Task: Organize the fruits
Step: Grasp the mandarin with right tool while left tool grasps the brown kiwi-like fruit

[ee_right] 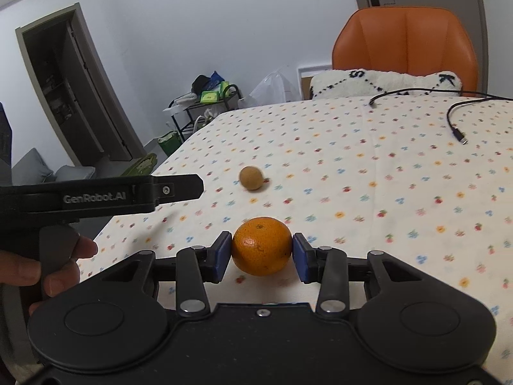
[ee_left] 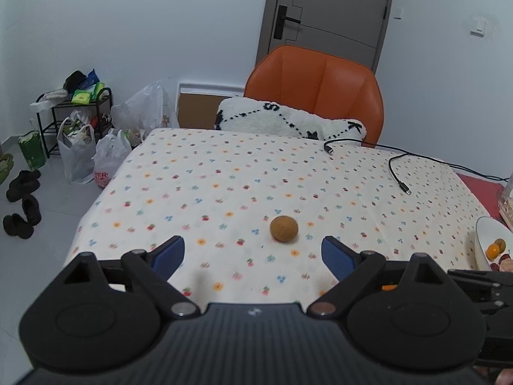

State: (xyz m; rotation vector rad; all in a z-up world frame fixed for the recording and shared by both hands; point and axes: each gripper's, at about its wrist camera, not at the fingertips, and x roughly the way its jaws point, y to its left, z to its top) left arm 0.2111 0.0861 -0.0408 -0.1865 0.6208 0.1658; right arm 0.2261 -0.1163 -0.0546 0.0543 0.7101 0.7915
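Right gripper (ee_right: 261,253) has its jaws clamped on the orange (ee_right: 261,246), blue pads pressing both flanks, stem scar facing up and toward the camera, fruit at the counter (ee_right: 368,173). Left gripper (ee_left: 253,252) has its jaws spread and empty; the brown fruit (ee_left: 284,228) lies just ahead, slightly right of centre. It's round, no long axis. The bowl (ee_left: 481,240) waits right.

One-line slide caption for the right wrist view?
Right gripper clamps a round orange tangerine above the floral tablecloth; a small brown round fruit lies beyond.
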